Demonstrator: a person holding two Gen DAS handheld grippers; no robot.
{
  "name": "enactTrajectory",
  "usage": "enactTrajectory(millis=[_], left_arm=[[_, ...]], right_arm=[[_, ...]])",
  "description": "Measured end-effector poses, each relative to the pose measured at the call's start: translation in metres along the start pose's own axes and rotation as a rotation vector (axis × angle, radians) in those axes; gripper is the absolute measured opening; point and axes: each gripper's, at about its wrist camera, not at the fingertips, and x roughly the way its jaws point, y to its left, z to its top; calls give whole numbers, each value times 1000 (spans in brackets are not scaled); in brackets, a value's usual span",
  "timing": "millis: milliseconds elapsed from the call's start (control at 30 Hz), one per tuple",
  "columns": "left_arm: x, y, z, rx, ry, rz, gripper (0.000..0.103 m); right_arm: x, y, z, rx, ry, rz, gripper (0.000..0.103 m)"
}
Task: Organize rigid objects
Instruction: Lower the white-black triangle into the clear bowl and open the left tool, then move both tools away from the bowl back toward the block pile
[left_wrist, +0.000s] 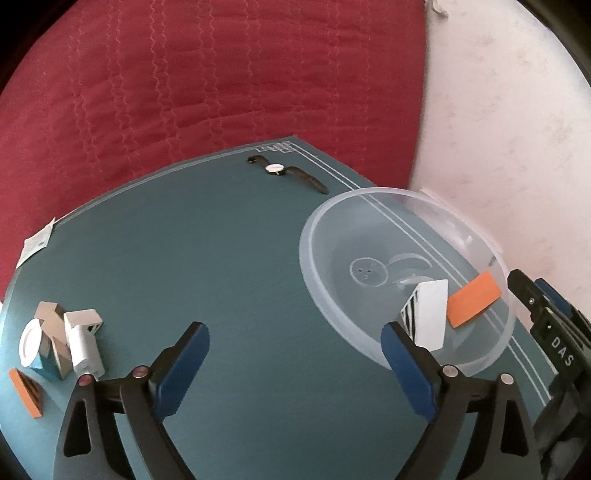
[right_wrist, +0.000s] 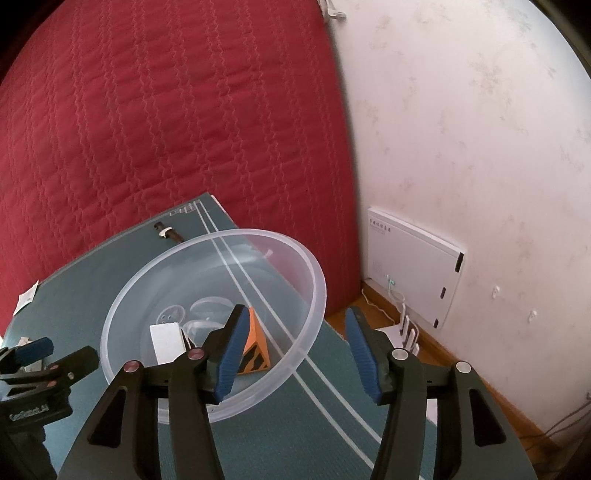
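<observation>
A clear plastic bowl (left_wrist: 406, 280) sits at the right edge of a green mat (left_wrist: 229, 266), and two small boxes already lie inside it: a white box (left_wrist: 428, 314) with a black-striped end and an orange box (left_wrist: 472, 299), leaning close beside each other against the bowl's near wall. In the right wrist view the same bowl (right_wrist: 214, 321) shows the white box (right_wrist: 166, 341) lying flat and the orange box (right_wrist: 255, 350) with a dark pattern on its lower end.

A cluster of small boxes (left_wrist: 62, 343) waits on the mat's left side, packed against one another, with a separate orange box (left_wrist: 26, 391) lying just beside them. A wristwatch (left_wrist: 284, 171) is stretched out flat near the mat's far edge, well apart from the bowl.

The left gripper (left_wrist: 295, 339) hangs above the bare mat, its blue-padded fingers (left_wrist: 192, 350) spread wide with nothing between them; its right finger overlaps the bowl's near rim. The right gripper (right_wrist: 295, 339) is poised over the bowl's right rim, jaws likewise wide apart and empty, one finger above the bowl's interior and the other outside it.

A red quilt (right_wrist: 166, 129) and a pale wall (right_wrist: 461, 147) fill the background.
</observation>
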Motion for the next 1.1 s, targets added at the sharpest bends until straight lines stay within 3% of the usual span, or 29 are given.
enactTrajectory(millis=[400,567,800,1100], left_arm=[[-7,28,-8,-56,-4,48,102],[-9,42,-12,-86,4,66,102],[-15,70,-19,-134,6,114,102],[-21,105,-31,-190,16,179,102]], right_arm=[[2,3,0,-20,19,-14,56],[0,5,1,-31,22,-20,62],[-9,16,-1,-94,-24,-47,63],[-21,34,-9,-165,-8,-18,64]])
